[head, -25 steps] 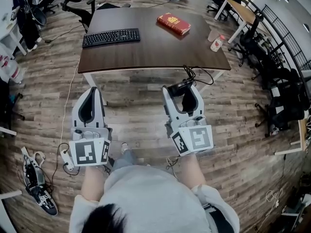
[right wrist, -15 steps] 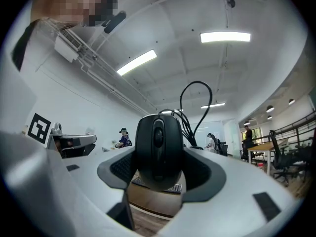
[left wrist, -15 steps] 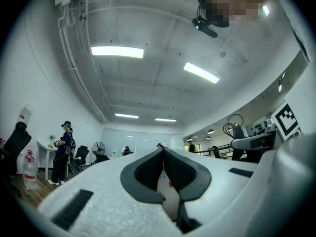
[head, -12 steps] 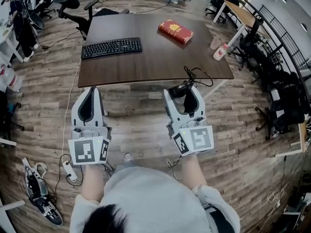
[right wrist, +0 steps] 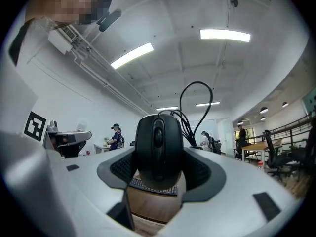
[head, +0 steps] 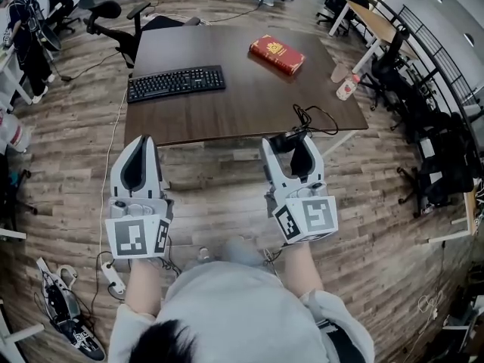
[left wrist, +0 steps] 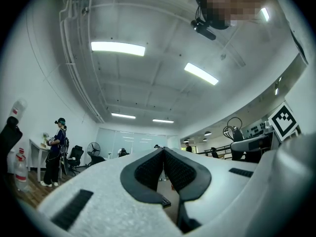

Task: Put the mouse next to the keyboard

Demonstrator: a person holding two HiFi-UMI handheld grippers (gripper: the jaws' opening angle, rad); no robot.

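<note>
A black wired mouse (right wrist: pixel 158 144) sits clamped between the jaws of my right gripper (head: pixel 291 144), its cable (head: pixel 310 119) looping up over the table's near edge. That gripper hovers just short of the dark brown table (head: pixel 249 100), at its front right. The black keyboard (head: pixel 176 82) lies on the table's left half, far from the mouse. My left gripper (head: pixel 138 151) is held level with the right one, below the table's front left corner, its jaws (left wrist: pixel 163 169) shut with nothing between them.
A red book (head: pixel 277 54) lies at the table's back right. A plastic bottle (head: pixel 348 87) and a cup (head: pixel 337 72) stand at the right edge. Office chairs (head: pixel 113 17) stand behind the table; another desk (head: pixel 374 17) is at the far right. A power strip (head: pixel 112 277) lies on the wooden floor.
The view has shifted slightly toward the table: both grippers and the table appear a little lower in the frame. The mouse stays held in the right gripper.
</note>
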